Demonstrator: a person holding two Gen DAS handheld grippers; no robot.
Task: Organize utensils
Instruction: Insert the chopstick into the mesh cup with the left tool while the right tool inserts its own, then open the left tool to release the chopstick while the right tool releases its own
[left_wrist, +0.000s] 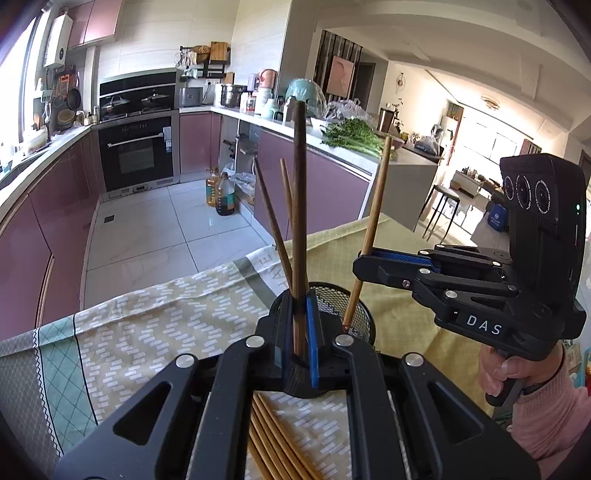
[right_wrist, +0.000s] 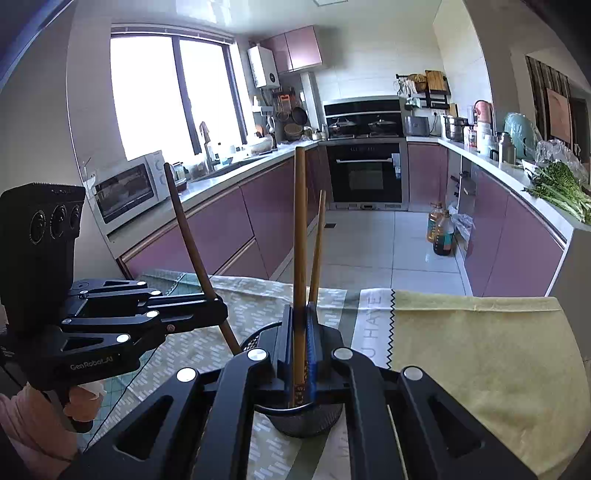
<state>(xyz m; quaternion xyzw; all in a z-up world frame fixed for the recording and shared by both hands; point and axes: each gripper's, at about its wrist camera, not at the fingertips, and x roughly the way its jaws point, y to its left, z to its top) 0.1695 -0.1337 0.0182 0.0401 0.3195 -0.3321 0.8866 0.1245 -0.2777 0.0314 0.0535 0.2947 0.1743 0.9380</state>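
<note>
A black mesh cup stands on the patterned tablecloth. My left gripper is shut on a dark brown chopstick, held nearly upright with its lower end at the cup's rim. My right gripper is shut on a lighter chopstick, whose tip reaches into the cup's mouth. Two more chopsticks lean in the cup. Several loose chopsticks lie on the cloth under my left gripper.
The table's far edge drops to a tiled floor with two oil bottles. Purple cabinets, an oven and a counter with greens ring the room. A hand in a pink sleeve grips the right handle.
</note>
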